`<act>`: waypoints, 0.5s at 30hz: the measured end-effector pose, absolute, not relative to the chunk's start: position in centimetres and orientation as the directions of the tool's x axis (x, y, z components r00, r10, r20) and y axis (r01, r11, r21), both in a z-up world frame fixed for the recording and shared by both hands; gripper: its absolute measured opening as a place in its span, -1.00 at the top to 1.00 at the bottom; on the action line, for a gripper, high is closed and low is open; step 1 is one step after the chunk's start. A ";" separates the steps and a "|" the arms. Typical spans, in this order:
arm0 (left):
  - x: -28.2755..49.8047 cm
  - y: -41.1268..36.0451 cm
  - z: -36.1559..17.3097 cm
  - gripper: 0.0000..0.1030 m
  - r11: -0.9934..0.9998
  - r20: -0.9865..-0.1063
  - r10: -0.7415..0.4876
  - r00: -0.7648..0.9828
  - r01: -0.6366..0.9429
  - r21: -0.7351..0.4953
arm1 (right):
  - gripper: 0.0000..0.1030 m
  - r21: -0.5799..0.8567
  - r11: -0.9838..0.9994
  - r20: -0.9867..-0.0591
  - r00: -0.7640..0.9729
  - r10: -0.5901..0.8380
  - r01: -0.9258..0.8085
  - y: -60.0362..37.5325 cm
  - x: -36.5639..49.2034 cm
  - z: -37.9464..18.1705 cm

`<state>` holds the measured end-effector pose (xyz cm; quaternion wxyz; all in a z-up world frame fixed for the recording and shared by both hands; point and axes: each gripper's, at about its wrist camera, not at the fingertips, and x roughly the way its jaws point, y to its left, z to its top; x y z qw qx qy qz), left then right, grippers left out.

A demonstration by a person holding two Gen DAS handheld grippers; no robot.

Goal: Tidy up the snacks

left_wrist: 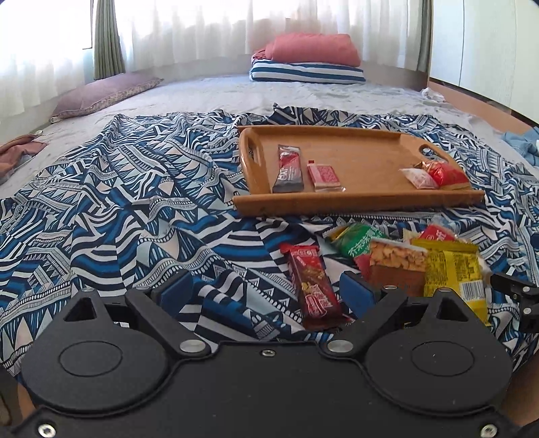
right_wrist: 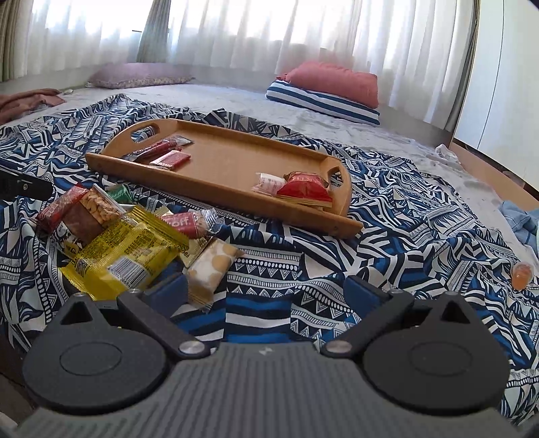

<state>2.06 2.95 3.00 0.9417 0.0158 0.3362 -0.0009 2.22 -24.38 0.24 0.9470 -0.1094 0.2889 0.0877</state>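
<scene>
Snacks [left_wrist: 397, 266] heaped by the tray's [right_wrist: 215, 198] near edge look light, crinkly, slippery; pinch wrapper ends. Left gripper [left_wrist: 266, 293] and right gripper [right_wrist: 266, 291] both gape, empty.

We look across a wide bed [left_wrist: 209, 94] covered in a pale grey sheet, a blue-and-white patterned cloth [left_wrist: 118, 202] spread over its near half. Daylight glows through sheer white curtains [left_wrist: 202, 30] flanked by olive drapes [left_wrist: 106, 37]. A mauve pillow [left_wrist: 104, 94] lies at the left; a coral cushion [left_wrist: 316, 49] sits on a striped pillow [left_wrist: 306, 74]. A white wall [right_wrist: 505, 84] closes the right side.
</scene>
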 end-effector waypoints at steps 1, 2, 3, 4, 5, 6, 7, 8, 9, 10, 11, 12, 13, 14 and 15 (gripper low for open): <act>2.0 2.8 2.8 -0.81 0.999 -0.635 0.010 0.772 0.014 0.034 | -1.00 -0.152 0.962 -0.569 0.816 0.104 -0.228 -24.4 2.2 0.1; 2.0 2.7 2.6 -0.81 0.999 -0.638 0.011 0.770 0.018 0.038 | -1.00 -0.146 0.963 -0.573 0.813 0.105 -0.228 -24.4 2.2 0.0; 2.0 2.5 2.5 -0.81 0.999 -0.640 0.010 0.769 0.022 0.043 | -1.00 -0.142 0.963 -0.576 0.810 0.107 -0.228 -24.3 2.2 -0.1; 1.9 2.3 2.3 -0.81 0.999 -0.641 0.010 0.768 0.026 0.048 | -1.00 -0.138 0.964 -0.579 0.808 0.109 -0.229 -24.3 2.2 -0.2; 1.9 2.2 2.2 -0.81 0.998 -0.641 0.011 0.767 0.028 0.051 | -1.00 -0.136 0.964 -0.582 0.806 0.111 -0.230 -24.2 2.2 -0.3; 1.9 2.0 2.0 -0.81 0.998 -0.641 0.012 0.767 0.031 0.055 | -1.00 -0.134 0.963 -0.585 0.803 0.113 -0.233 -24.0 2.2 -0.5; 2.0 1.8 1.9 -0.81 0.998 -0.641 0.013 0.767 0.032 0.059 | -1.00 -0.131 0.963 -0.588 0.801 0.116 -0.236 -23.9 2.2 -0.6; 2.0 1.7 1.8 -0.81 0.997 -0.641 0.015 0.767 0.033 0.063 | -1.00 -0.128 0.963 -0.589 0.799 0.120 -0.239 -23.7 2.2 -0.7; 2.0 1.5 1.7 -0.81 0.997 -0.641 0.016 0.767 0.034 0.065 | -1.00 -0.125 0.963 -0.590 0.798 0.123 -0.241 -23.6 2.3 -0.8; 2.0 1.4 1.6 -0.81 0.997 -0.641 0.017 0.767 0.033 0.067 | -1.00 -0.121 0.963 -0.590 0.797 0.126 -0.242 -23.5 2.3 -0.8; 1.9 1.3 1.5 -0.81 0.997 -0.641 0.018 0.768 0.032 0.067 | -1.00 -0.118 0.963 -0.590 0.797 0.128 -0.242 -23.4 2.4 -0.9; 1.9 1.2 1.5 -0.81 0.997 -0.641 0.019 0.768 0.031 0.066 | -1.00 -0.113 0.964 -0.591 0.796 0.130 -0.242 -23.3 2.4 -0.9; 1.8 1.1 1.4 -0.80 0.997 -0.640 0.020 0.768 0.029 0.066 | -1.00 -0.108 0.965 -0.590 0.796 0.133 -0.240 -23.2 2.5 -1.0; 1.8 1.0 1.3 -0.80 0.997 -0.640 0.021 0.768 0.030 0.068 | -1.00 -0.100 0.966 -0.591 0.795 0.135 -0.238 -23.2 2.6 -1.0; 1.7 0.8 1.3 -0.78 0.997 -0.639 0.022 0.769 0.031 0.072 | -1.00 -0.093 0.968 -0.592 0.795 0.136 -0.234 -23.1 2.6 -1.0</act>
